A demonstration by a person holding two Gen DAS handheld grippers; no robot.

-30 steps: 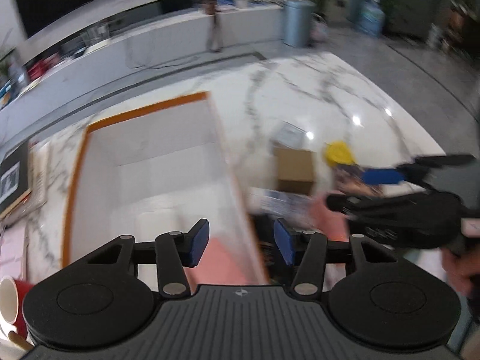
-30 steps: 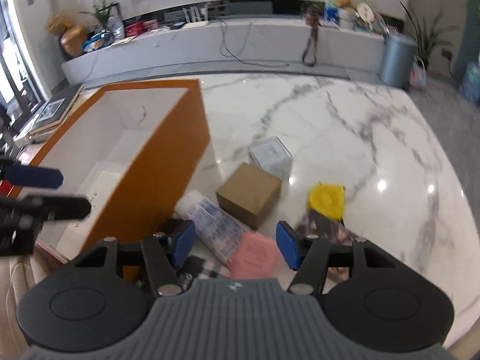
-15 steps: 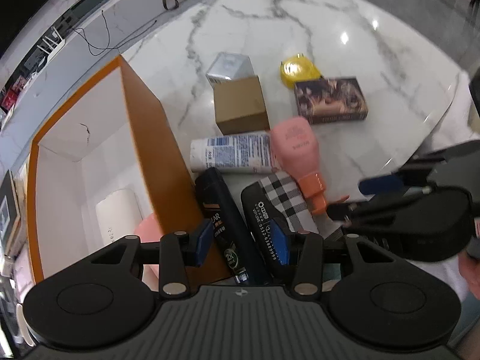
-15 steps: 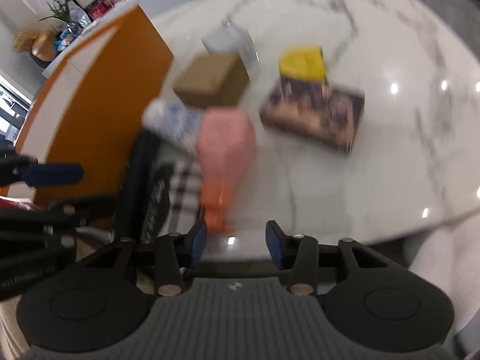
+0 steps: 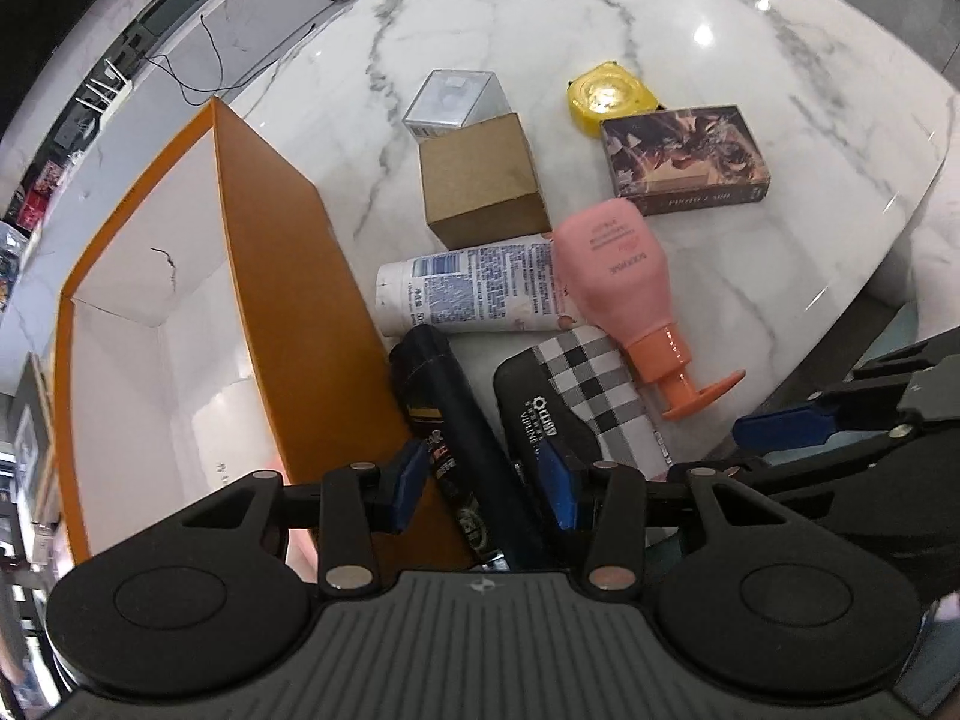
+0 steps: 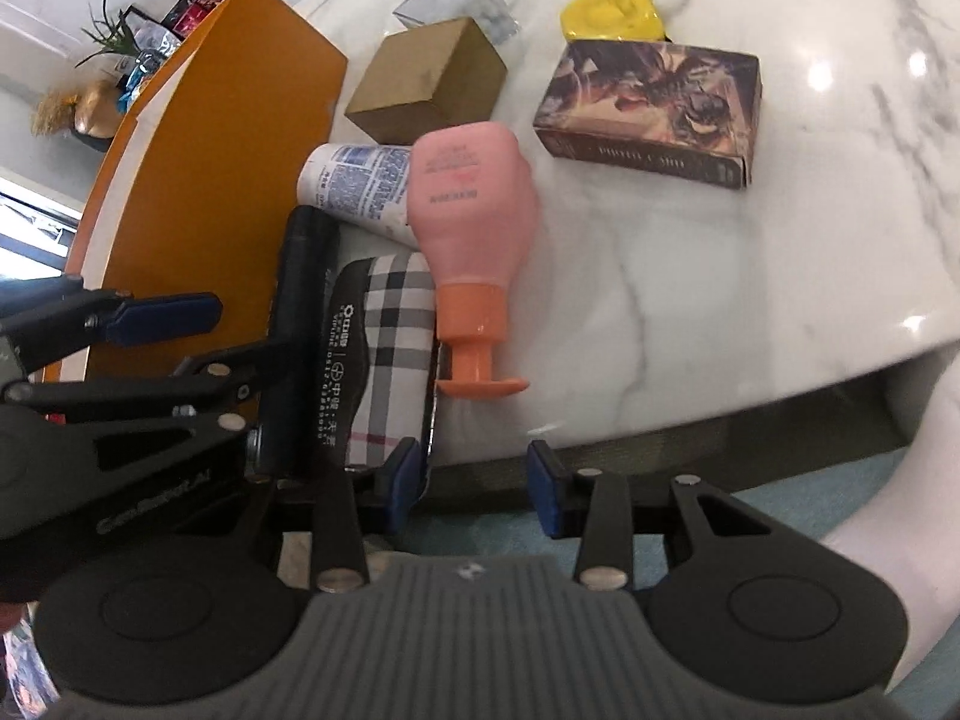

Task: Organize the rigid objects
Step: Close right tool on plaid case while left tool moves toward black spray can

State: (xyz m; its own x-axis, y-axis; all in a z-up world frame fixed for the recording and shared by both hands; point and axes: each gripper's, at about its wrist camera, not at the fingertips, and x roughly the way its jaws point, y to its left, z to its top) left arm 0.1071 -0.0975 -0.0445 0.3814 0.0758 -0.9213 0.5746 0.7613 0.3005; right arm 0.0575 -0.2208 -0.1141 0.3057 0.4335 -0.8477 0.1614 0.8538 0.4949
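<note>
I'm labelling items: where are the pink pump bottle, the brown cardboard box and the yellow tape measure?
pink pump bottle (image 5: 612, 270), left wrist view, on its body.
brown cardboard box (image 5: 477, 171), left wrist view, top face.
yellow tape measure (image 6: 609, 15), right wrist view, casing top.

White marble counter (image 5: 690, 12), grey-veined, glossy. Behind it: long white ledge with black cable (image 5: 198, 69). Potted plant (image 6: 111, 30) and gold vase (image 6: 90, 111) far left.

Black bottle (image 5: 462, 450) lies beside orange box (image 5: 288, 300), seemingly touching it
</note>
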